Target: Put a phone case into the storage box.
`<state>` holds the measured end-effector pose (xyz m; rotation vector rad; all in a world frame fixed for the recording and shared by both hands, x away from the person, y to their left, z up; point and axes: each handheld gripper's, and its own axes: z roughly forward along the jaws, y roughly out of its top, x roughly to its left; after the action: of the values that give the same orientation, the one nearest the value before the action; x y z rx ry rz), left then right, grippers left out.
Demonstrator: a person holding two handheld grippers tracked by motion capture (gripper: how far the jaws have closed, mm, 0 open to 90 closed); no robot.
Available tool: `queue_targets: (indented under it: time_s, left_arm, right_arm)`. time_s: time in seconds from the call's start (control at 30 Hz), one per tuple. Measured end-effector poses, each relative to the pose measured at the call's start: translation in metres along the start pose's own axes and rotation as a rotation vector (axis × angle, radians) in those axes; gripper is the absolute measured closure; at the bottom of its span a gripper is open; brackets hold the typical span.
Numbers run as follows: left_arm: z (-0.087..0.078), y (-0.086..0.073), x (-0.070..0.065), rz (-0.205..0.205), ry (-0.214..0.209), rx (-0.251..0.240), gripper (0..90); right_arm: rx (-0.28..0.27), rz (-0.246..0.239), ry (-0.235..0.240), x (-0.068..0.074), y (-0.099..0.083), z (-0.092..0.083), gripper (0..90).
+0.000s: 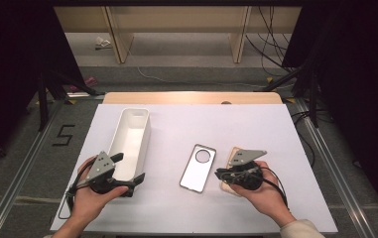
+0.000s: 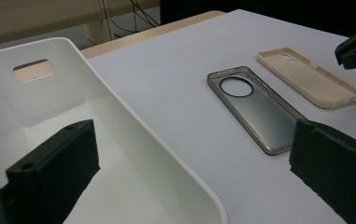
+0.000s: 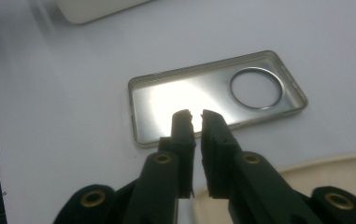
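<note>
Picking up the grey phone case (image 3: 213, 100) looks like the step in hand, and it would go best by pinching one thin raised rim, not the flat back. It is translucent grey with a round camera hole, lying open side up on the surface (image 1: 186, 208) just ahead of the right gripper (image 3: 193, 116)'s near-closed, empty jaws. A beige phone case (image 2: 309, 74) lies under them. The left gripper (image 1: 127, 168)'s jaws gape wide across the white bin (image 1: 129, 139)'s wall.

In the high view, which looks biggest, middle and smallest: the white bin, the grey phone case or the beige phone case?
1. white bin
2. grey phone case
3. beige phone case, though the right gripper hides most of it, so this place is unsure.
</note>
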<state>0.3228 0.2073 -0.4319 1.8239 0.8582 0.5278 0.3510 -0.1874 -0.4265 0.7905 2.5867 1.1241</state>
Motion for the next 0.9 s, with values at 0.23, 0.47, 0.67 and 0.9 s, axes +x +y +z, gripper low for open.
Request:
queue_targets:
  time_s: [0.23, 0.47, 0.67, 0.9]
  left_arm:
    - [0.0, 0.0, 0.0, -0.005, -0.002, 0.001, 1.4]
    - [0.0, 0.0, 0.0, -0.003, -0.004, 0.001, 1.5]
    - [0.0, 0.0, -0.001, -0.003, -0.006, 0.001, 1.5]
    - [0.0, 0.0, -0.001, -0.003, -0.009, 0.0, 1.6]
  right_arm:
    - [0.121, -0.053, 0.083, 0.017, 0.015, 0.042, 90.0]
    - [0.211, -0.074, 0.097, 0.026, 0.021, 0.069, 90.0]
    - [0.266, -0.083, 0.09, 0.028, 0.021, 0.079, 90.0]
    - [0.313, -0.09, 0.085, 0.025, 0.017, 0.08, 90.0]
